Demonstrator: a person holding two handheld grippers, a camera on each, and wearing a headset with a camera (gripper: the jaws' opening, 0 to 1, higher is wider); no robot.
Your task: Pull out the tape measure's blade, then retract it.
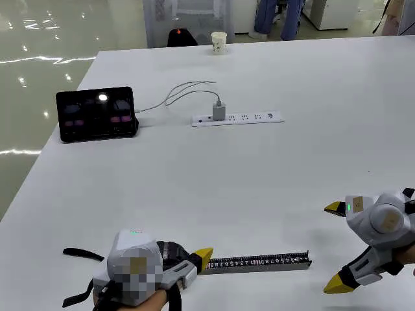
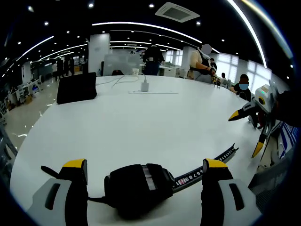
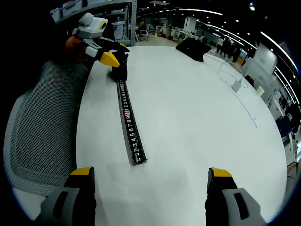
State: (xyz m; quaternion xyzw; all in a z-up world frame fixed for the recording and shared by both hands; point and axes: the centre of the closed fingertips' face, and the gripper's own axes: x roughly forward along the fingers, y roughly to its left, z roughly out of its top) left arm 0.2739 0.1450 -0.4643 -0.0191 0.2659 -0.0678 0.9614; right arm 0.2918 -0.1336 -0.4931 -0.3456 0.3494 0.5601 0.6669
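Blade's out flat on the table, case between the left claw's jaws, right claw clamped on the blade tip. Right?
No. The right claw is open, not clamped: the right gripper view shows the blade tip lying free on the table, short of both jaws. Rest holds: blade out flat, case between the jaws of the left claw.

In the head view, the left hand-held gripper (image 1: 198,262) covers most of the tape measure's case (image 1: 170,251), probably one jaw too. The picture's edge cuts the right hand-held gripper (image 1: 334,245). Numerals on the blade (image 1: 259,262) are too small to read.
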